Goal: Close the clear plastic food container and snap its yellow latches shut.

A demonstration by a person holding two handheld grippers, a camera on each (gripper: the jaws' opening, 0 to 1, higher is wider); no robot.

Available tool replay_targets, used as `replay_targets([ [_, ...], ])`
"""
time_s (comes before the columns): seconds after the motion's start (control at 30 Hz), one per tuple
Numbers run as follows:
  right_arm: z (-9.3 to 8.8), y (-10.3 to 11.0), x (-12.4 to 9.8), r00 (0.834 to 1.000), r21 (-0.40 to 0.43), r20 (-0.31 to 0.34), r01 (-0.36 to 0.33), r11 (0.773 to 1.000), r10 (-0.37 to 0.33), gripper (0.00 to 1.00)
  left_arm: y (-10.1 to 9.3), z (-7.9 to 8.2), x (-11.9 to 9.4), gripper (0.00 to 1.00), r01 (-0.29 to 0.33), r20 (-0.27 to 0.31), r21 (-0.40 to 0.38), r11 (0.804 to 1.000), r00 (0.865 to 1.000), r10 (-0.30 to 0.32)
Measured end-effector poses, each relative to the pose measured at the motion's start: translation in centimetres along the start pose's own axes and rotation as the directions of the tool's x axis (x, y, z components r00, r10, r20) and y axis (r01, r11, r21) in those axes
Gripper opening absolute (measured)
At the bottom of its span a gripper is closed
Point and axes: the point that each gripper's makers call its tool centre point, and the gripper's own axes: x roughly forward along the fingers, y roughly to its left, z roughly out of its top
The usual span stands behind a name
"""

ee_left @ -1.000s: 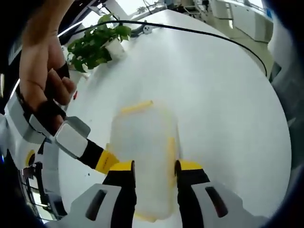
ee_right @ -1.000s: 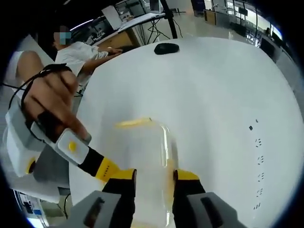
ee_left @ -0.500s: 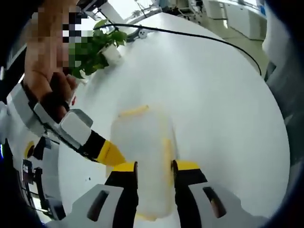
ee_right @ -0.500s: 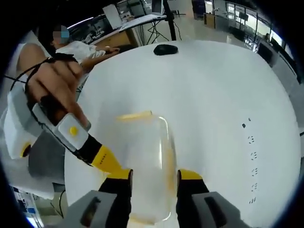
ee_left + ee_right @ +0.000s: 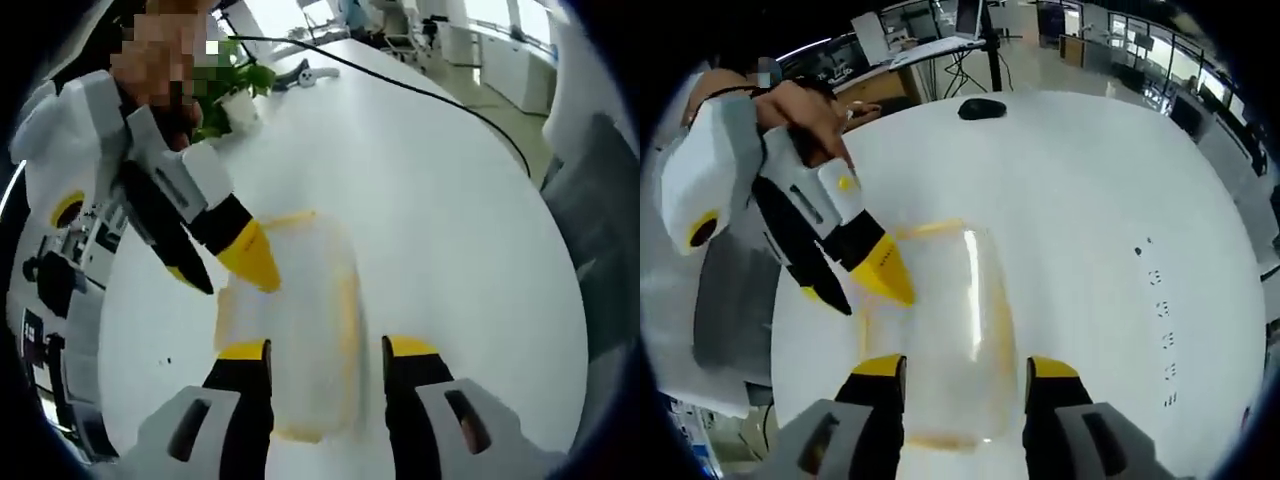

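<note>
White bench (image 5: 1110, 180) carries the container (image 5: 940, 330), lid down, lying between the open right tool (image 5: 965, 368). Left tool (image 5: 325, 348), also open, straddles it. At 10 o'clock another yellow tip presses its edge; latches appear unsnapped.

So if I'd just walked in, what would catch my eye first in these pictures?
Probably the clear plastic container with yellow edges, lying on the white table between the open, yellow-tipped jaws of the right gripper. Next, the other gripper's yellow tip pressing down at the container's side. Further back, a potted plant stands near the table's edge.
</note>
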Motion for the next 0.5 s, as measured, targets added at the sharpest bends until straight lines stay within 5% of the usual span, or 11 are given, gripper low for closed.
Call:
replay_targets([
  [0.5, -2.0, 1.0, -0.7, 0.998, -0.041, -0.038, 0.038, 0.998, -0.04, 0.53, 0.5, -1.3, -0.3, 0.58, 0.011, -0.027, 0.03, 0.999, 1.0, -0.011],
])
